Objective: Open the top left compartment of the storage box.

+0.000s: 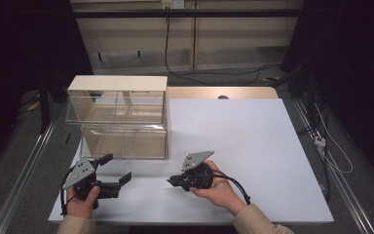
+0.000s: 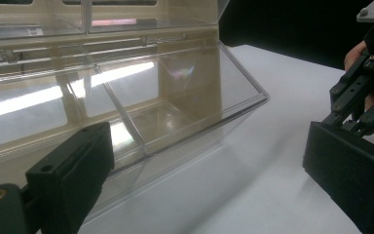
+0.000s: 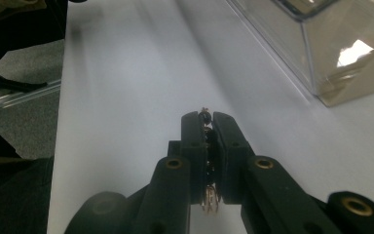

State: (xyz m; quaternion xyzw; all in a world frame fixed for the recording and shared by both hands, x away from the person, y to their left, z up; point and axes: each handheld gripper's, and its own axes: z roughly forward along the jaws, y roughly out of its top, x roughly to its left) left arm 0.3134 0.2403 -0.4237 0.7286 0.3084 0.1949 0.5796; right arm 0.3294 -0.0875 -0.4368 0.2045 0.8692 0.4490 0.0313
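From the high view, our left claw (image 1: pixel 116 168) rests low on the white counter (image 1: pixel 253 146) with its jaws spread wide and nothing between them, just in front of the clear storage box (image 1: pixel 119 117). Our right claw (image 1: pixel 174 181) sits near the counter's middle, pointing left toward the box, its jaws drawn tight together.

In the left gripper view, the box's lower tilt-out bin (image 2: pixel 175 112) hangs open toward us, with a clear divider splitting it into compartments that look bare. We judge this bin to be the likely target, so we should keep the left claw steady and out of the opening.

In the right gripper view, the jaws pinch a small beaded chain (image 3: pixel 207 146), gold wire and dark beads, part of it hanging below the pads. The box corner lies ahead to the right. To do this well, we should hold the pinch firm, carry the chain over the bin's front lip, and release only once it hangs inside one compartment.
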